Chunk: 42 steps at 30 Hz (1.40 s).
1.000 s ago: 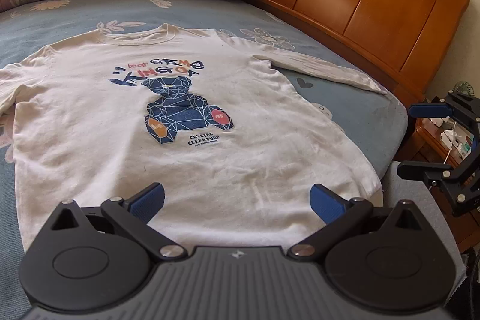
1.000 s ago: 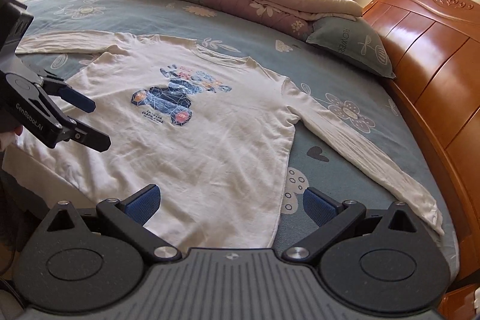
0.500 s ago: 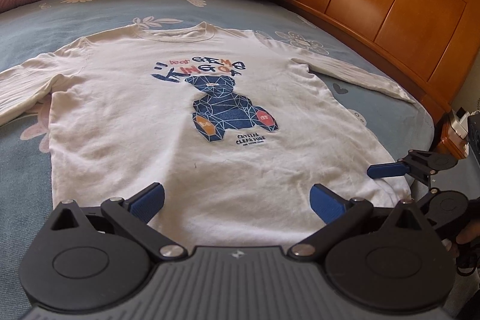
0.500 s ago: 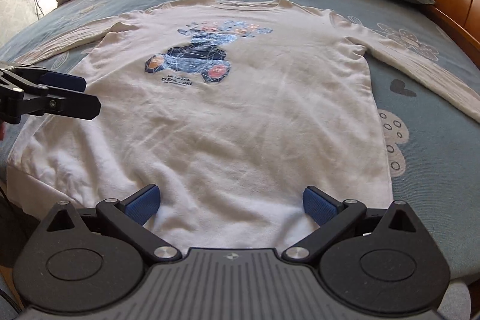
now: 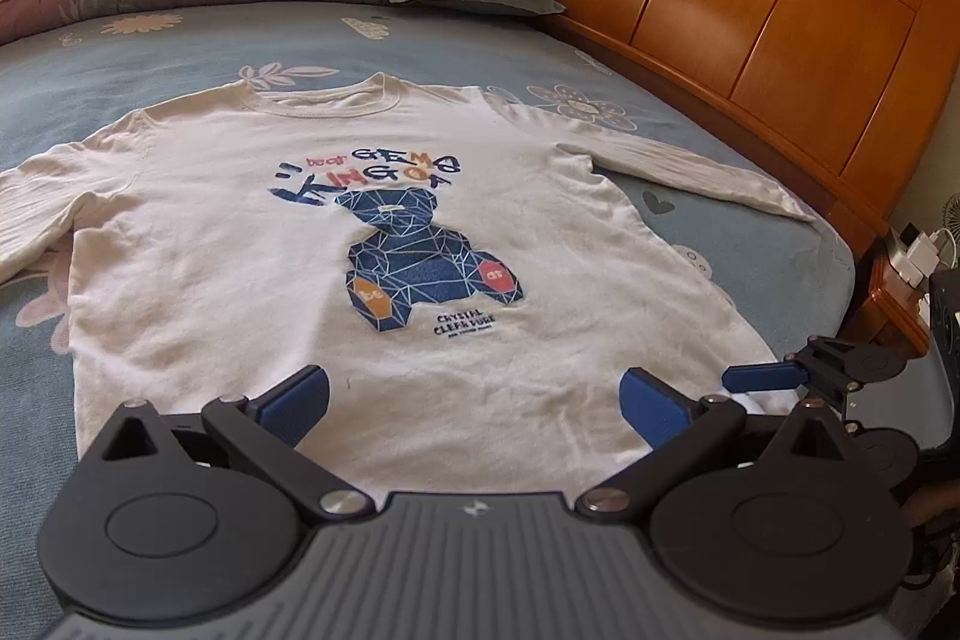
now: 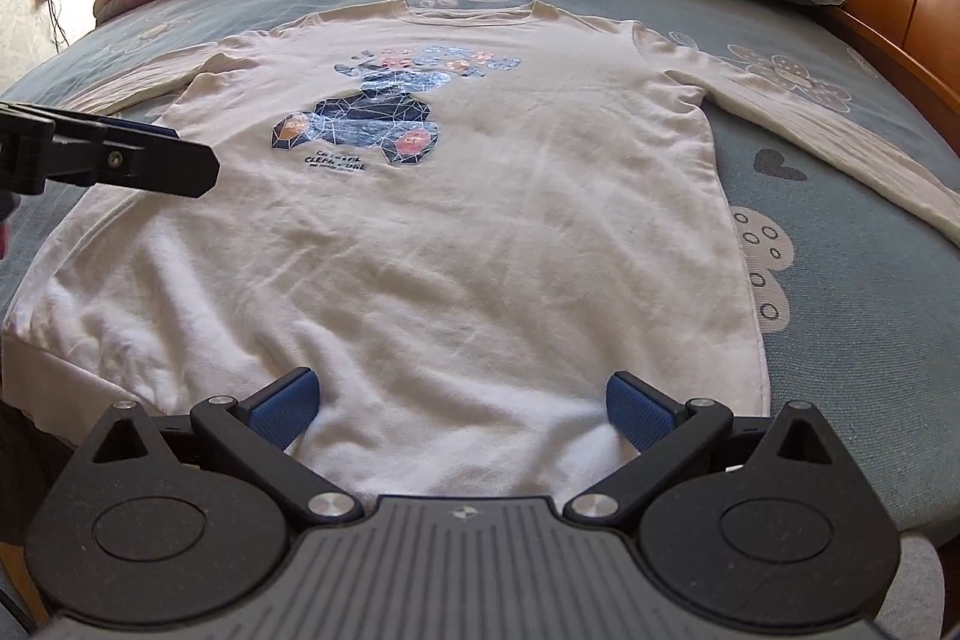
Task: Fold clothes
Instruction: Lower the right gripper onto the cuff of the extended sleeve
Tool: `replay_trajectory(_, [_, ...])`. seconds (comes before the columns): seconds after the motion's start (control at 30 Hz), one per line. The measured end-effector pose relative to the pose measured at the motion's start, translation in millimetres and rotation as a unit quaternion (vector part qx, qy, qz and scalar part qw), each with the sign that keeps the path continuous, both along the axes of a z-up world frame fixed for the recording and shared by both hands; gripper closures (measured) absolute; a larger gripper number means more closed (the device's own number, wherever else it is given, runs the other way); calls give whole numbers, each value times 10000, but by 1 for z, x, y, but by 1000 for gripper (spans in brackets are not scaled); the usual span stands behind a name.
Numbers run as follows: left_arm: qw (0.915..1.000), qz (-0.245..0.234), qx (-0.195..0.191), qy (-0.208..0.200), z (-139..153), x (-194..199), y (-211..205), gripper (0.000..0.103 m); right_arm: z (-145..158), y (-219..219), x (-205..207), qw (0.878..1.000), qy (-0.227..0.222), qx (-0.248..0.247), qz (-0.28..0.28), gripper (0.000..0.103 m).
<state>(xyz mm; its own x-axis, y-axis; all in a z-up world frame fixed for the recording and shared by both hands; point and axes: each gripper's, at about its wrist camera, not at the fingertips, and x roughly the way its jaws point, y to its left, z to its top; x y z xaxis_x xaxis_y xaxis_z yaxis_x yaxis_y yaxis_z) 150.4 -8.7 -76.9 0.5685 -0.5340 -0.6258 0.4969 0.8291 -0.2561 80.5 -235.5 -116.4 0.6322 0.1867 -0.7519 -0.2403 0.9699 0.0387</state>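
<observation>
White long-sleeved shirt [image 5: 384, 244] with a blue bear print lies flat, face up, on the blue flowered bed sheet [image 5: 180, 40], sleeves spread out to both sides. Left gripper [image 5: 474, 400] hangs over the hem, its blue pads wide apart and holding nothing. Right gripper [image 6: 462, 406] does the same over the hem nearer the shirt's right side, pads also spread; whether they touch the cloth is unclear. Each view cuts off the hem edge behind its own gripper body
</observation>
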Motion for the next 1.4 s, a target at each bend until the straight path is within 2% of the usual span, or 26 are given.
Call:
replay_trajectory(0.17, [9998,106,-109,-137,-4,8,-4,1,1,-1,0,10000,14,-2,-16,0])
replay_trajectory(0.27, [9984,348,-221,-388,-12,12,3,1,2,-1,-2,10000,53,-19,-34,0])
replay_trajectory(0.37, [9971,562,-331,-392,-25,21,12,1,5,-4,-1,9999,139,53,-67,0])
replay_trajectory(0.43, [9972,607,-346,-250,-30,28,14,1,10,-11,0,9994,107,270,-160,0])
replay_trajectory(0.63, [9984,317,-276,-391,-29,27,6,1,23,-46,24,9903,17,1136,-806,0])
replay_trajectory(0.73, [9988,270,-165,-385,-31,28,4,1,24,-55,45,9855,16,1377,-989,0])
replay_trajectory(0.93, [9988,322,-102,-360,-34,32,5,1,5,-58,71,9781,236,1760,-1082,0])
replay_trajectory(1.07, [9985,395,-179,-322,-31,33,7,1,12,-70,67,9761,46,1942,-976,0])
replay_trajectory(1.13, [9978,452,-271,-409,-26,30,9,1,22,-87,66,9720,-192,2078,-1079,0])
replay_trajectory(1.23, [9956,485,-466,-654,-20,24,9,1,37,-134,71,9593,-557,2303,-1537,0])
replay_trajectory(1.3, [9950,427,-604,-675,-20,24,7,1,42,-171,74,9472,-812,2447,-1906,0])
replay_trajectory(1.4, [9957,324,-601,-629,-24,26,1,1,40,-229,79,9225,-1141,2580,-2634,0])
